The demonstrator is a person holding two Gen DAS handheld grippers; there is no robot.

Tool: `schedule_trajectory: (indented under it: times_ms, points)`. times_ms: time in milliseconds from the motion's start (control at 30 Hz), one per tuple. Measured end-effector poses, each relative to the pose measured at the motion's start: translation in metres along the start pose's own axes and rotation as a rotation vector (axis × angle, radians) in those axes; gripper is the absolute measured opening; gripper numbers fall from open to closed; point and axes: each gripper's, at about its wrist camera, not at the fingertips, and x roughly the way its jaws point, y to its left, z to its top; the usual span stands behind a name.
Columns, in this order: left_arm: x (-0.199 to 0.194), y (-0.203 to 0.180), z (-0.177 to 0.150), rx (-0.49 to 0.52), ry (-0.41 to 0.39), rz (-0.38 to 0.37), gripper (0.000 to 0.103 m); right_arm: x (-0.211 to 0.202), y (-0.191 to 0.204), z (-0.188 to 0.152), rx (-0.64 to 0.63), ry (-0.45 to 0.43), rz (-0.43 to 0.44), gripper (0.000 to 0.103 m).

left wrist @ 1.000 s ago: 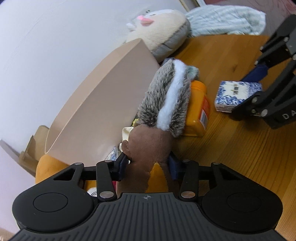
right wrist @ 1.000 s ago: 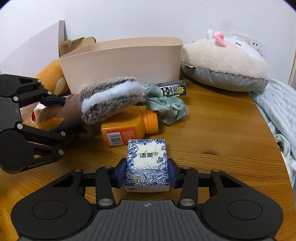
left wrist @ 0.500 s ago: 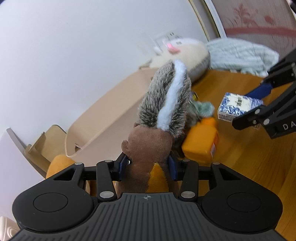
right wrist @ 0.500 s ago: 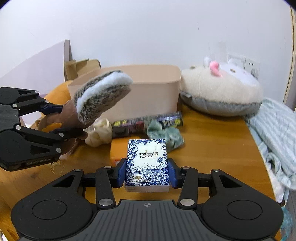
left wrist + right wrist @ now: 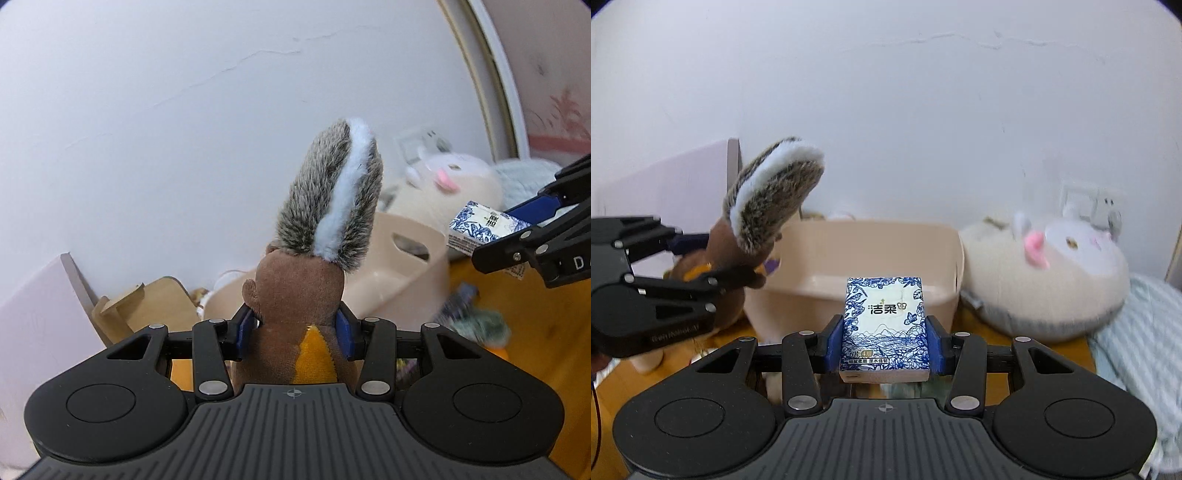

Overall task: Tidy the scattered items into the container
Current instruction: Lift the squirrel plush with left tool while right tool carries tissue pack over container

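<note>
**A:** Start at the left. What is the left gripper (image 5: pixel 295 328) doing?

**B:** Its blue pads are pressed against the brown body of a plush squirrel (image 5: pixel 299 310), one on each side, so it is clamped on the toy. The squirrel is held in the air, above the wooden table (image 5: pixel 546 354). Its long axis runs forward and upward from the gripper: body low between the pads, bushy grey tail with the white stripe standing up against the white wall. In the right wrist view the same squirrel (image 5: pixel 768 206) shows at the left, its tail leaning toward the right over the near-left corner of the bin.

**A:** And the bin?

**B:** A beige plastic container (image 5: pixel 871 258) stands against the wall, open top, with a cut-out handle in its end wall. The part of its floor that shows looks bare; the rest is hidden behind its front wall.

**A:** Then the right side?

**B:** The right gripper (image 5: pixel 885 347) is closed on a blue-and-white tissue pack (image 5: pixel 885 328), pads on its two long edges. The pack lies flat, its long axis pointing forward toward the container, printed face up, held in front of the bin's front wall. Right of the bin lies a large cream plush (image 5: pixel 1045 280), and beyond it a pale striped cloth (image 5: pixel 1137 350).
</note>
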Motion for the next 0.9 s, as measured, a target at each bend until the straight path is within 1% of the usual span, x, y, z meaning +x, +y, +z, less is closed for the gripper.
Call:
schedule_trajectory:
  times_ms: [133, 267, 467, 567, 733, 900]
  points:
    - [0.021, 0.014, 0.012, -0.044, 0.007, 0.011, 0.046, 0.017, 0.001, 0.020, -0.010, -0.011, 0.001, 0.042]
    - [0.043, 0.028, 0.028, -0.084, 0.010, 0.047, 0.046, 0.040, 0.002, 0.036, -0.006, -0.008, 0.009, 0.042]
    - [0.078, 0.057, 0.048, -0.148, 0.011, 0.111, 0.046, 0.081, 0.000, 0.060, -0.007, -0.006, -0.003, 0.042]
    - [0.104, 0.062, 0.059, -0.162, 0.023, 0.128, 0.046, 0.102, -0.002, 0.068, -0.007, 0.009, -0.007, 0.042]
    - [0.133, 0.060, 0.052, -0.178, 0.079, 0.116, 0.046, 0.138, -0.006, 0.067, 0.006, 0.081, 0.007, 0.042]
    - [0.151, 0.054, 0.032, -0.190, 0.164, 0.065, 0.047, 0.162, -0.005, 0.054, -0.016, 0.157, -0.005, 0.042]
